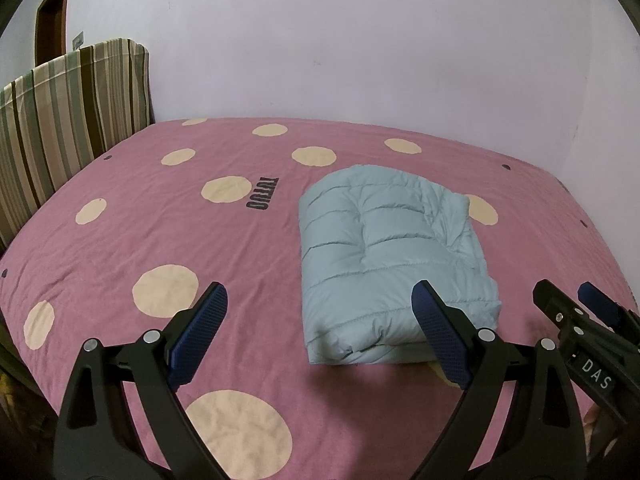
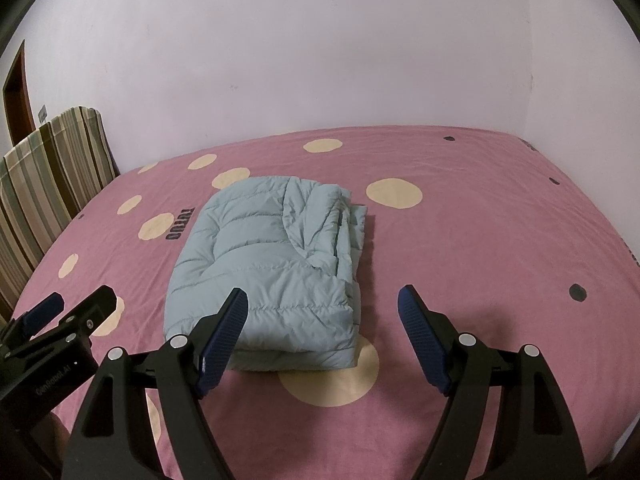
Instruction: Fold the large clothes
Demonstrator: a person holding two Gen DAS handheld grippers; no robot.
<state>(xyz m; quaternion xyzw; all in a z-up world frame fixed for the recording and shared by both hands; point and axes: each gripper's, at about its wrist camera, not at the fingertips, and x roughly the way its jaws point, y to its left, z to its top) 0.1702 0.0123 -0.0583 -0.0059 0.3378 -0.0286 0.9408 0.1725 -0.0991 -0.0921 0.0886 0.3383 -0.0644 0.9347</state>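
A light blue puffer jacket (image 1: 384, 256) lies folded into a compact rectangle on the pink bed sheet (image 1: 120, 240); it also shows in the right wrist view (image 2: 264, 280). My left gripper (image 1: 320, 300) is open and empty, held above the sheet just in front of the jacket's near edge. My right gripper (image 2: 322, 304) is open and empty, in front of the jacket's near right corner. Each gripper shows in the other's view: the right one (image 1: 568, 296) at the right edge, the left one (image 2: 80, 300) at the left edge.
The pink sheet with cream dots (image 2: 480, 240) covers the whole bed. A striped cushion or headboard (image 1: 60, 120) stands at the bed's left side. A pale wall (image 1: 360, 40) backs the bed. A brown door frame (image 1: 52, 20) is at far left.
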